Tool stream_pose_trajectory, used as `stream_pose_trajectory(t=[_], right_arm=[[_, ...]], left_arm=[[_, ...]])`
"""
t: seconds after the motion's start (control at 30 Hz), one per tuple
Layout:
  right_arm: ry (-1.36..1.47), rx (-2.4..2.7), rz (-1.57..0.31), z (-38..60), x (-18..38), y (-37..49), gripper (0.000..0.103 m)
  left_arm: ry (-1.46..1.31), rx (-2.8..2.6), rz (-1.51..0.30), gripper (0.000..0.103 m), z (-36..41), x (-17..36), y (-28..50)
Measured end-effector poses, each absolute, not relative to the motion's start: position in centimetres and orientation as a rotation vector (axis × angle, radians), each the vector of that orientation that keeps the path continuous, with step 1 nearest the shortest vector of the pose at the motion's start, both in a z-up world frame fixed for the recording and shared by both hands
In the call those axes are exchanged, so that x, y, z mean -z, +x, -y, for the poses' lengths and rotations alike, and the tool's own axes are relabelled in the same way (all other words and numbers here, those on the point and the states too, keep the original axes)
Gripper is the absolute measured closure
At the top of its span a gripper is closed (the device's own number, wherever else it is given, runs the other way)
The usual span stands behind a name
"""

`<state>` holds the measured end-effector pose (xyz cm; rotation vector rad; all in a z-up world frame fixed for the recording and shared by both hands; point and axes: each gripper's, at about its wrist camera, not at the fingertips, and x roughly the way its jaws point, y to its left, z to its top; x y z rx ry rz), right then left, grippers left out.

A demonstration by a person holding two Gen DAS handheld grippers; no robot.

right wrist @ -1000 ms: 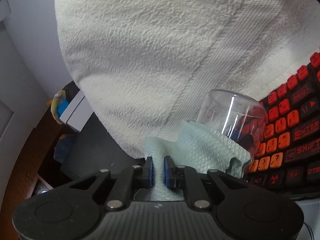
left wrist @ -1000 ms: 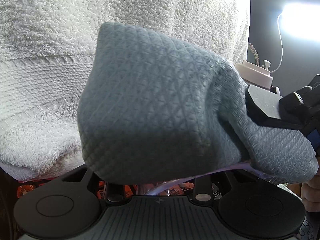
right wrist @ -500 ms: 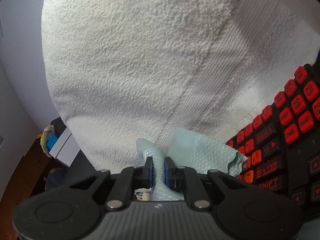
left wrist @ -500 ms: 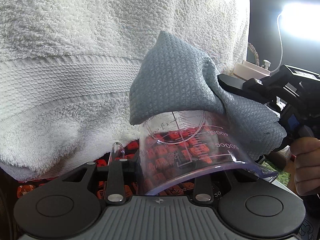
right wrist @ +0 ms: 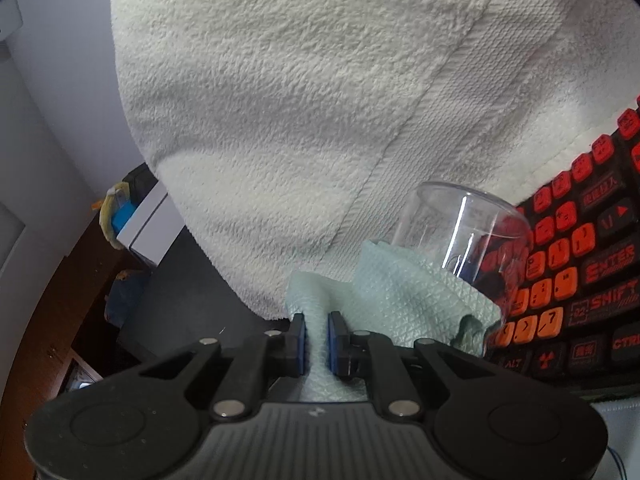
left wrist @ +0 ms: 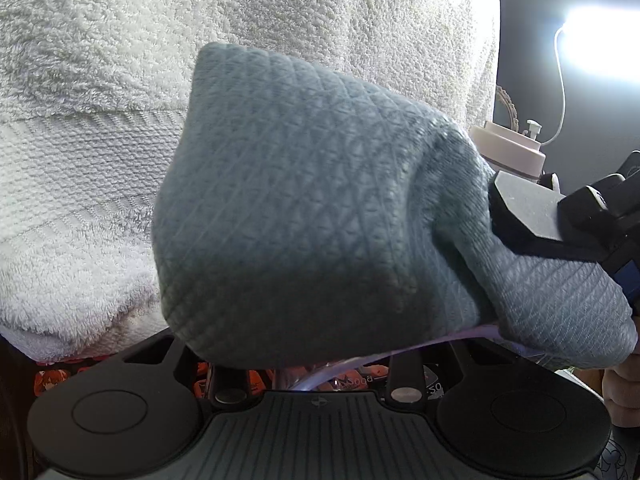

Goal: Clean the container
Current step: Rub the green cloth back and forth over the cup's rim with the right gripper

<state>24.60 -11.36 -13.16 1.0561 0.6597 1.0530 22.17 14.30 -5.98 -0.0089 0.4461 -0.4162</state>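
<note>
A blue-green waffle cloth (left wrist: 320, 208) drapes over most of the clear plastic measuring cup (left wrist: 344, 370); only a strip of the cup's rim shows beneath it. My left gripper (left wrist: 316, 360) holds the cup, its fingertips hidden under the cloth. My right gripper (left wrist: 508, 220) comes in from the right and pinches the cloth. In the right wrist view my right gripper (right wrist: 317, 334) is shut on a fold of the cloth (right wrist: 400, 300). The cloth wraps the lower part of the cup (right wrist: 460, 232), whose bare end sticks out past it.
A white terry towel (left wrist: 120, 140) fills the background, and a black keyboard with red and orange keys (right wrist: 568, 272) lies under it. A white-capped bottle (left wrist: 508, 148) and a bright lamp (left wrist: 604, 44) stand at the right. A grey box (right wrist: 148, 232) sits at the left.
Half a second ago the cloth sat only on the cup's far end, with the printed scale showing. Now it is pushed back over the cup's side, as it was one second ago.
</note>
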Motion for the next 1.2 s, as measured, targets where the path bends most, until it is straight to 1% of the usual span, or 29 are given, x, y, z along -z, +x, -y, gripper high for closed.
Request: stream_pose_trajectory(t=[0.2, 0.4, 0.57, 0.77, 0.87, 1.0, 1.2], right_arm=[[1.026, -1.09, -0.673, 10.8, 12.9, 24.2, 0.094], [1.119, -0.972, -0.624, 13.0, 13.7, 25.0, 0.094], [1.17, -0.938, -0.621, 13.6, 14.1, 25.5, 0.094], [1.137, -1.021, -0.666, 11.8, 13.8, 25.0, 0.094], [1.07, -1.11, -0.701, 10.3, 13.4, 24.6, 0.094], [1.004, -1.131, -0.697, 10.0, 12.7, 24.2, 0.094], [1.052, -1.05, -0.654, 11.5, 13.1, 24.6, 0.094]], left_arm=[[-0.007, 0.415, -0.446, 0.071, -14.6, 6.0, 22.1], [-0.008, 0.416, -0.446, 0.07, -14.8, 6.0, 22.3], [-0.009, 0.417, -0.446, 0.07, -14.4, 6.0, 22.2], [-0.011, 0.418, -0.445, 0.071, -14.9, 6.0, 21.9], [-0.01, 0.417, -0.445, 0.071, -15.1, 6.0, 21.7], [-0.008, 0.417, -0.445, 0.07, -15.5, 6.0, 21.6], [-0.009, 0.417, -0.445, 0.07, -16.1, 6.0, 21.5]])
